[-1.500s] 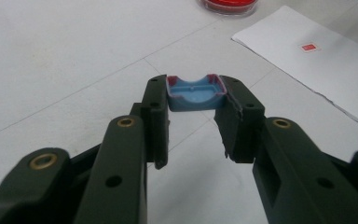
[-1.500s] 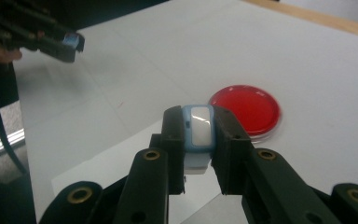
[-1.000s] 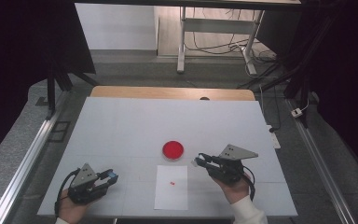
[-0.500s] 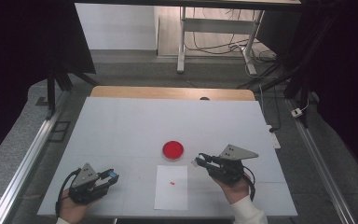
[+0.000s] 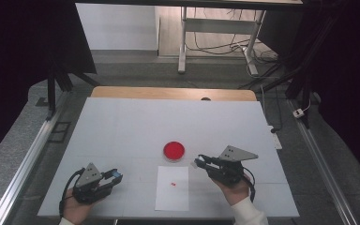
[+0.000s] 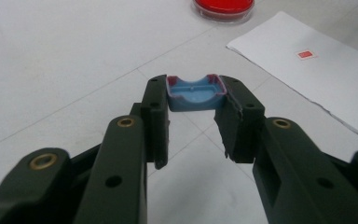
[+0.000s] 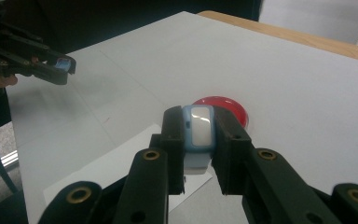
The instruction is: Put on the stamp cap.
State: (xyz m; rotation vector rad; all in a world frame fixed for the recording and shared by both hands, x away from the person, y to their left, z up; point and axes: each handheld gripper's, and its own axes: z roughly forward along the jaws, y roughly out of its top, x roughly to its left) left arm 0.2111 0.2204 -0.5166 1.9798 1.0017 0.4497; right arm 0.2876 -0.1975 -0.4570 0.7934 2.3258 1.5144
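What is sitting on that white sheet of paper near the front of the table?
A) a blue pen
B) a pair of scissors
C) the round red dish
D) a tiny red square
D: a tiny red square lies on the white sheet of paper, while the round red dish rests on the table beyond it.

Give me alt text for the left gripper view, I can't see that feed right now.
The left tongs are shut on a small blue tray-like plastic piece with a reddish rim, held above the white table. Beyond it lies a sheet of white paper with a small red square on it, and a red round dish sits at the top edge.
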